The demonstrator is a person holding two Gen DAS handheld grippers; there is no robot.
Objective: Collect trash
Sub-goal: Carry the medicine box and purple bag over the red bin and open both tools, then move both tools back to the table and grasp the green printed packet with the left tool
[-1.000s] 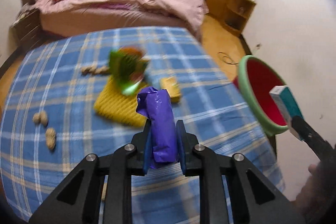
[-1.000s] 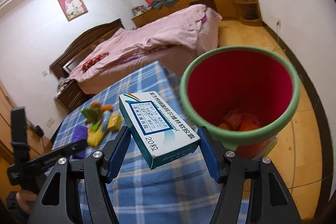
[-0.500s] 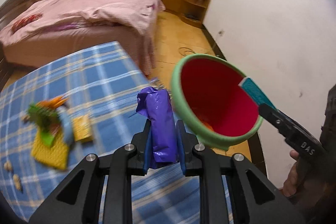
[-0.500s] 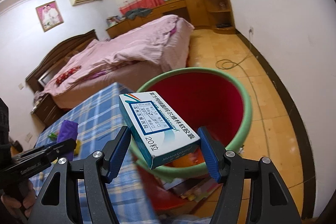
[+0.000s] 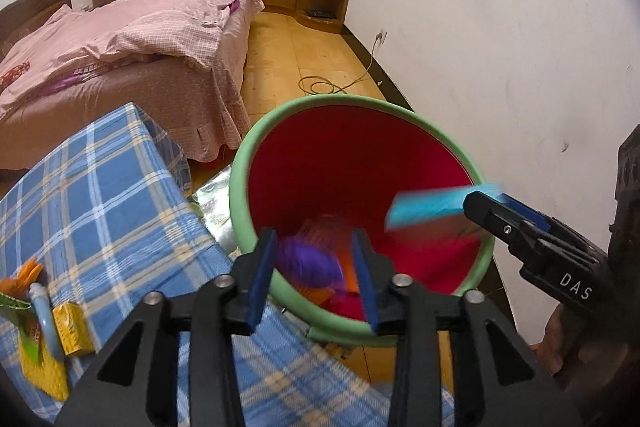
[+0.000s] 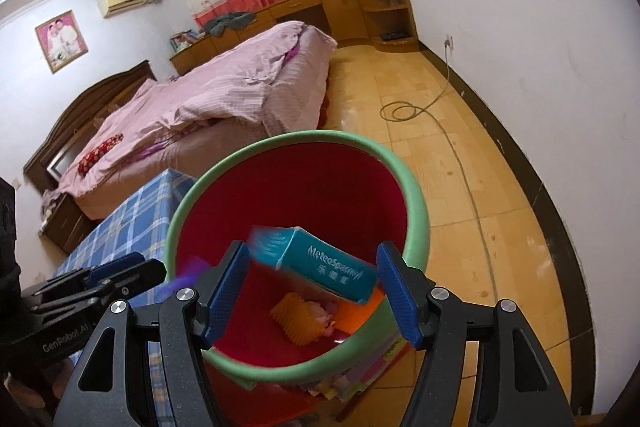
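While left jaws open, red bin (image 6: 416, 211) holds orange scraps (image 6: 296, 319), purple wrapper (image 5: 308, 261), teal box (image 6: 328, 267)

one bin (image 5: 240, 163), one box (image 6: 332, 267), two tools

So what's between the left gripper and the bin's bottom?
The purple wrapper, blurred, between the left gripper's opening jaws, above trash in the red bin. Left wrist view shows it.

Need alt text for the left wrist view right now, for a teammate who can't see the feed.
The left gripper hangs over a red bin with a green rim, jaws opening, a blurred purple wrapper loose between them. At right, the right gripper holds a teal box over the bin. A blue plaid tablecloth with litter lies at left.
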